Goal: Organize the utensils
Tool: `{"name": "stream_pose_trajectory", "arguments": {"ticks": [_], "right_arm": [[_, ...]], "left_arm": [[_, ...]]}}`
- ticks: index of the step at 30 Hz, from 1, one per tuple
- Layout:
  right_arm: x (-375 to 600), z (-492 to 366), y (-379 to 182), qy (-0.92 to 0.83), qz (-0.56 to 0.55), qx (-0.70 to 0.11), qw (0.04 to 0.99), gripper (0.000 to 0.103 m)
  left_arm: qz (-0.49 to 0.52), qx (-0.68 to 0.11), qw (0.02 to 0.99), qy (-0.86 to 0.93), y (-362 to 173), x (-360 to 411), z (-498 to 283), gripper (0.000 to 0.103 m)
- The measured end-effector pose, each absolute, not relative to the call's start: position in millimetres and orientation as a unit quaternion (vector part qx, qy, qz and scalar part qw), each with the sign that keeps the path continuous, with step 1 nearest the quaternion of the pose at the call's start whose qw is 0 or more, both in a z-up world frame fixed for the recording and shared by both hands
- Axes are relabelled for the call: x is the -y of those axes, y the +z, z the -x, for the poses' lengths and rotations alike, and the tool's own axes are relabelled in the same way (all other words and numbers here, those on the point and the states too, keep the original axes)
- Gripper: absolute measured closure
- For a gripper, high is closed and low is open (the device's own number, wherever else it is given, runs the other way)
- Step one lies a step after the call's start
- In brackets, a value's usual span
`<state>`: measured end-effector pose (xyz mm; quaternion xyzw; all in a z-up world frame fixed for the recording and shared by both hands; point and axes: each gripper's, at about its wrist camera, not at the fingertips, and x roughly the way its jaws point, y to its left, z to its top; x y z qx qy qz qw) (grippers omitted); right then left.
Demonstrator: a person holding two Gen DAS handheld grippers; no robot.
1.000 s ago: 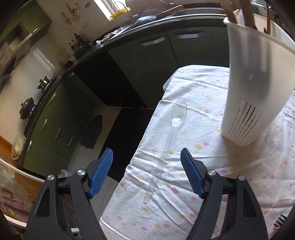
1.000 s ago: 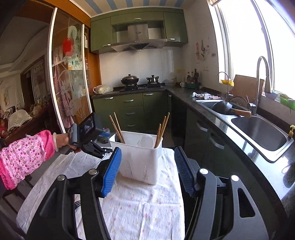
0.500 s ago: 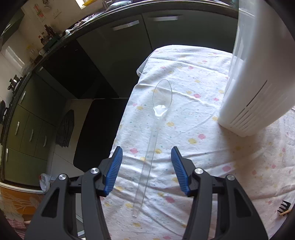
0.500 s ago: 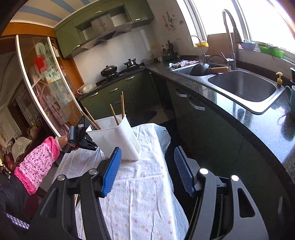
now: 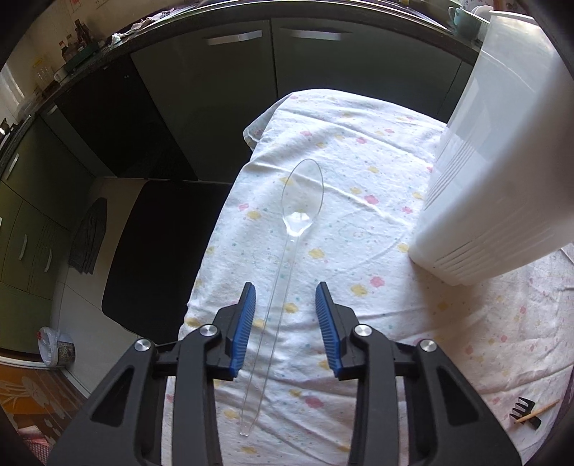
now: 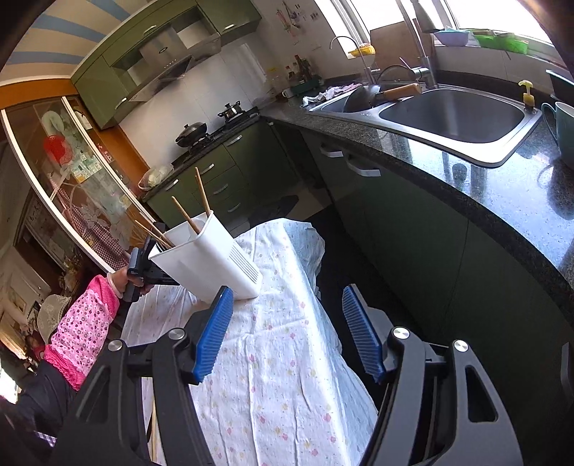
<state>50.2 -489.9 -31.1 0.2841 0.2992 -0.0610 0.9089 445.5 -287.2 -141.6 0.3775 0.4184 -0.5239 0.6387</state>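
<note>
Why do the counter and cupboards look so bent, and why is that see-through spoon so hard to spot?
Both views: fisheye lenses bow the counter edge, corners go black. Left wrist view: the clear plastic spoon shows only by glints against the flowered cloth; the white utensil holder glares in sunlight. Right wrist view: the window is washed out.

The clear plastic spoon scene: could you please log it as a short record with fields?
Spoon: clear plastic spoon flat on floral tablecloth, bowl pointing away
Left gripper: left gripper straddles the handle, jaws closing, pads not yet touching
Right gripper: right gripper empty, jaws opening
Holder: white utensil holder with chopsticks
</note>
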Motion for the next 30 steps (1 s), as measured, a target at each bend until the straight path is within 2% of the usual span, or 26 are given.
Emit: {"name": "stream_pose_trajectory", "arguments": {"ticks": [5, 14, 21, 26, 30], "right_arm": [[492, -46, -30, -0.057, -0.301, -0.302, 0.903, 0.037], [489, -43, -33, -0.035, -0.319, -0.304, 0.897, 0.037], [479, -37, -37, -0.005, -0.328, -0.299, 0.896, 0.037], [469, -25, -32, 0.017, -0.327, -0.286, 0.901, 0.037], [467, -5, -23, 0.029, -0.324, -0.265, 0.907, 0.037]], "left_arm": [[-0.369, -0.436, 0.627, -0.53, -142, 288, -442, 0.093], [-0.344, -0.447, 0.658, -0.499, -140, 254, -430, 0.094], [-0.297, -0.424, 0.703, -0.487, -109, 198, -387, 0.094], [-0.276, -0.397, 0.731, -0.481, -69, 162, -338, 0.094], [-0.249, -0.349, 0.763, -0.485, -9, 148, -297, 0.094]]}}
